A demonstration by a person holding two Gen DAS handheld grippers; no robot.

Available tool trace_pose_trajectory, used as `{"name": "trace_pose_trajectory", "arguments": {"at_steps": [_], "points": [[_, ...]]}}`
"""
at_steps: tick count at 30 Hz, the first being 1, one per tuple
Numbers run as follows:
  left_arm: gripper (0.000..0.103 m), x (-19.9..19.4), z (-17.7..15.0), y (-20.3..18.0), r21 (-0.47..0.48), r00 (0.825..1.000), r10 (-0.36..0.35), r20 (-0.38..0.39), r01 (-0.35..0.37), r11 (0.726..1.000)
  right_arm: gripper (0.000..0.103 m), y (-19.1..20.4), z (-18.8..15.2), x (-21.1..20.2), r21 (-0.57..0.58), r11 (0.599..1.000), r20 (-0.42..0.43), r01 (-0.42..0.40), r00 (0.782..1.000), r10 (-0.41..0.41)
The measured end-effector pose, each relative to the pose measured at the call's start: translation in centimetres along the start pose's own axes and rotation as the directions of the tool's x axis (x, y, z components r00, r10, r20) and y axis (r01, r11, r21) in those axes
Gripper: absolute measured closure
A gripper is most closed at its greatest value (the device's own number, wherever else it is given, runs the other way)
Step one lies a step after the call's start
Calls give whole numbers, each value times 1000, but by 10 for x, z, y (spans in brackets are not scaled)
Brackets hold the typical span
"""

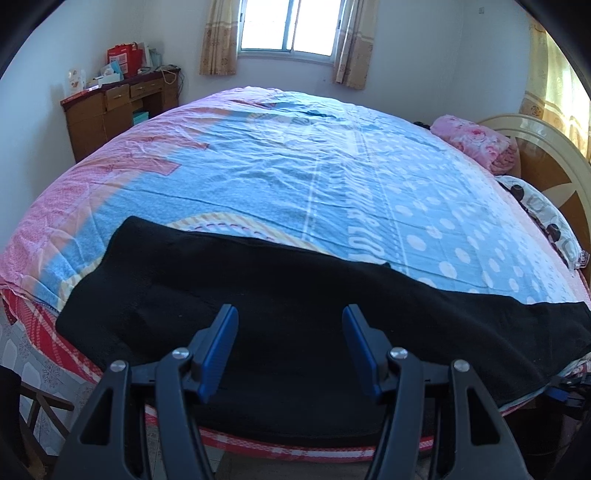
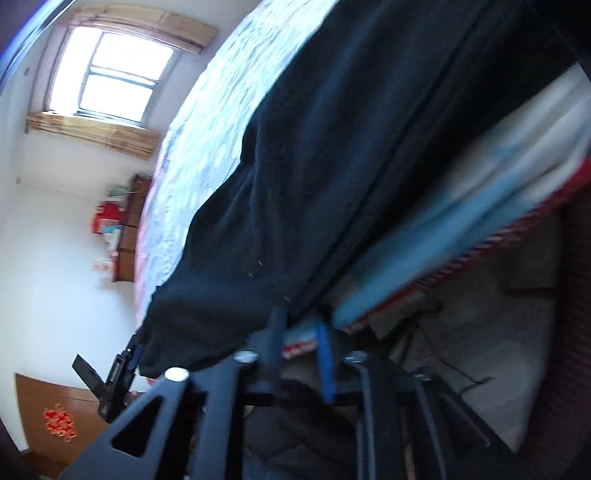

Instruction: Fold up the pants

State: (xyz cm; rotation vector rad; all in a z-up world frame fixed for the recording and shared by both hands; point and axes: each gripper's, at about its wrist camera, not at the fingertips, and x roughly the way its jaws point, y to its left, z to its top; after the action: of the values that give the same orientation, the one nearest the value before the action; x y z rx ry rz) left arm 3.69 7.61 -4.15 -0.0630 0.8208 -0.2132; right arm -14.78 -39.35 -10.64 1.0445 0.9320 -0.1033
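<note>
The left tool [image 1: 290, 328], nearest the lens, hovers over the black pants [image 1: 295, 314] with its blue pads standing wide and nothing between them. The pants lie along the near edge of a bed [image 1: 280, 162] under a blue-and-pink patterned sheet, their long axis running from about 9 o'clock to 3 o'clock. Beyond — a curtained window [image 1: 291, 26] at 12 o'clock, a cluttered wooden dresser [image 1: 110, 110] at 10 o'clock, a pink folded blanket [image 1: 476, 142] and the headboard [image 1: 546, 166] at 2 o'clock. The right wrist view is tilted and blurred: the right tool [image 2: 301, 328] sits at the pants' edge with its pads narrow — whether they pinch the cloth I cannot tell. That view alone shows the bed's side and the floor below
</note>
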Motion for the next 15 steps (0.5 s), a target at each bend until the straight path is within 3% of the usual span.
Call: {"name": "trace_pose_trajectory", "arguments": {"at_steps": [1,2,4,5,6,8,10,11,13,15], "points": [[42,1,0,2,-3,1000,10,1,-10,1000,64,2,-3,-13,-3,999,33,55,998,-54],[42,1,1,5,-11,1000,24,1,-24,1000,61,3,-4,-25,4,994,69,113,991,-113],[42,2,3,9,-20,1000,31,3,-31,999,61,12,-7,-55,26,967,187,255,949,-255],[42,2,4,9,-17,999,33,9,-33,999,61,19,-6,-66,27,956,244,292,925,-290],[42,3,4,8,-7,999,41,15,-41,999,61,28,-5,-74,13,958,286,286,917,-277],[42,5,4,6,14,998,55,26,-56,998,61,62,4,-78,-126,978,334,165,936,-115],[42,10,2,3,29,998,57,29,-58,998,60,97,18,-58,-256,966,250,41,968,25],[42,12,0,3,34,998,49,26,-50,998,60,116,27,-37,-296,953,156,-65,981,115],[42,18,-5,2,47,999,35,15,-36,998,60,147,39,10,-323,916,-31,-239,970,242],[42,22,-8,1,68,1000,25,13,-26,997,60,179,46,65,-319,887,-182,-335,940,290]]}}
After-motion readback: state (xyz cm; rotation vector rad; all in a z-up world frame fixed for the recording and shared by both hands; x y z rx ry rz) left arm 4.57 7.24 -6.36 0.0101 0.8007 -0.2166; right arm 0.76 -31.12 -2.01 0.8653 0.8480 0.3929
